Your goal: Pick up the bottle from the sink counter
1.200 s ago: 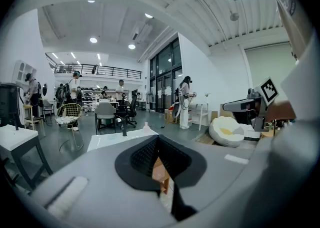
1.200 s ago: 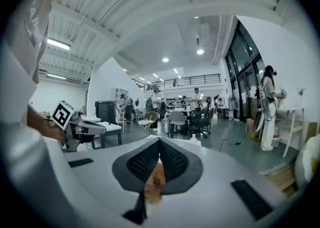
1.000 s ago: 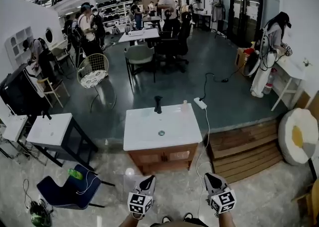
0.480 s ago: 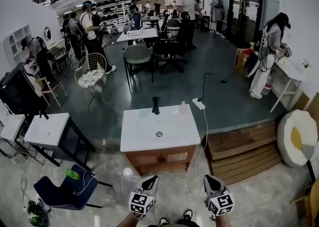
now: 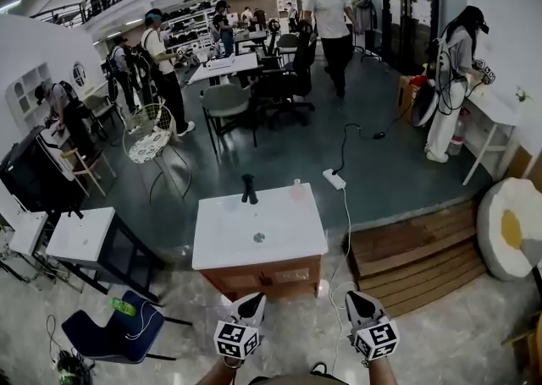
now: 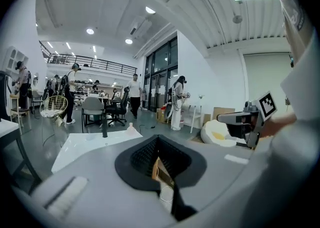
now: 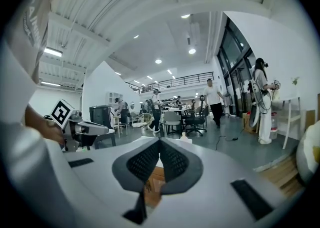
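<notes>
A small pale bottle (image 5: 296, 189) stands at the far right corner of the white sink counter (image 5: 288, 239), to the right of the black faucet (image 5: 248, 189). Both grippers hang low in the head view, short of the counter's wooden front. My left gripper (image 5: 253, 301) is shut and empty; my right gripper (image 5: 356, 299) is also shut with nothing in it. From the left gripper view the bottle (image 6: 131, 128) shows past the shut jaws, beyond the faucet (image 6: 104, 131). The right gripper view has the bottle (image 7: 185, 136) just above the jaw tips.
A white side table (image 5: 80, 235) and a blue chair (image 5: 110, 332) stand left of the counter. Wooden steps (image 5: 415, 248) and a power strip (image 5: 333, 178) with its cable lie to the right. Several people, chairs and desks fill the room behind.
The counter has drawn closer and slid slightly left in the head view. Both grippers stay shut at the bottom edge. A person in white has walked nearer at the back.
</notes>
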### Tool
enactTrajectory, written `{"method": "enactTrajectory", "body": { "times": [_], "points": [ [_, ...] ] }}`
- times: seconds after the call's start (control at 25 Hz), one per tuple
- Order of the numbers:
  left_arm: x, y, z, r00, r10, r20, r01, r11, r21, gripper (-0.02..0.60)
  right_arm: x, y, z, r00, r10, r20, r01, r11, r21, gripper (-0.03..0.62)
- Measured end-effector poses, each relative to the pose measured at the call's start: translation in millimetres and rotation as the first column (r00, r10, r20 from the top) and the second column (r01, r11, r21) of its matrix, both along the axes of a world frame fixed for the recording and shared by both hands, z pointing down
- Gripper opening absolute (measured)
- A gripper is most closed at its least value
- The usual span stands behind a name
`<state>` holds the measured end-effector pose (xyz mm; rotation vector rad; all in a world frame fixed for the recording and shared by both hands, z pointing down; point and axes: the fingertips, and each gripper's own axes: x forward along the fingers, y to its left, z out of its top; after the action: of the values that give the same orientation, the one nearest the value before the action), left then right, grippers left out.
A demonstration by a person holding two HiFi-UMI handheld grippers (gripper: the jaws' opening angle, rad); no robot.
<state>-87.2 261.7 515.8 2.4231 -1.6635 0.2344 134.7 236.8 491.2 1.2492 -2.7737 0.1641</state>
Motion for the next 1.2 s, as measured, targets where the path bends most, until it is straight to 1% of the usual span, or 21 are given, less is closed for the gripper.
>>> {"method": "enactTrajectory", "body": {
  "times": [0.12,0.28,0.44,0.56,0.68,0.88,1.04,1.2],
  "points": [
    [19,-14,-1,1.0,-0.018,-0.012,0.018,1.0,0.003,0.008,20,-18,4,1.0,-0.006,-0.011,0.006,1.0,0.004,0.011],
    [34,-32,0,0.999,-0.04,-0.011,0.04,0.999,0.009,0.009,35,-44,12,1.0,-0.023,0.001,0.023,1.0,-0.005,0.011],
    [33,-51,-3,0.998,-0.064,0.004,0.064,0.998,0.005,0.009,35,-66,13,0.999,-0.034,0.024,0.035,0.999,-0.019,0.011],
    [31,-67,3,0.998,-0.067,0.005,0.067,0.998,-0.012,0.009,35,-82,22,0.999,-0.035,0.018,0.036,0.999,-0.039,0.011],
    [23,-83,10,0.998,-0.064,0.001,0.064,0.998,-0.02,0.008,27,-98,24,0.999,-0.029,0.013,0.03,0.999,-0.043,0.011],
    [0,-125,14,0.999,-0.052,-0.01,0.052,0.999,-0.012,0.009,8,-130,13,1.0,-0.009,-0.013,0.008,1.0,-0.03,0.011],
    [-17,-164,9,1.0,-0.008,-0.013,0.008,1.0,0.016,0.008,-9,-161,2,0.999,0.022,-0.038,-0.022,1.0,-0.009,0.011],
    [-42,-200,8,1.0,0.027,-0.007,-0.026,0.999,0.03,0.009,-39,-190,-4,0.998,0.053,-0.046,-0.053,0.999,0.003,0.011]
  ]
}}
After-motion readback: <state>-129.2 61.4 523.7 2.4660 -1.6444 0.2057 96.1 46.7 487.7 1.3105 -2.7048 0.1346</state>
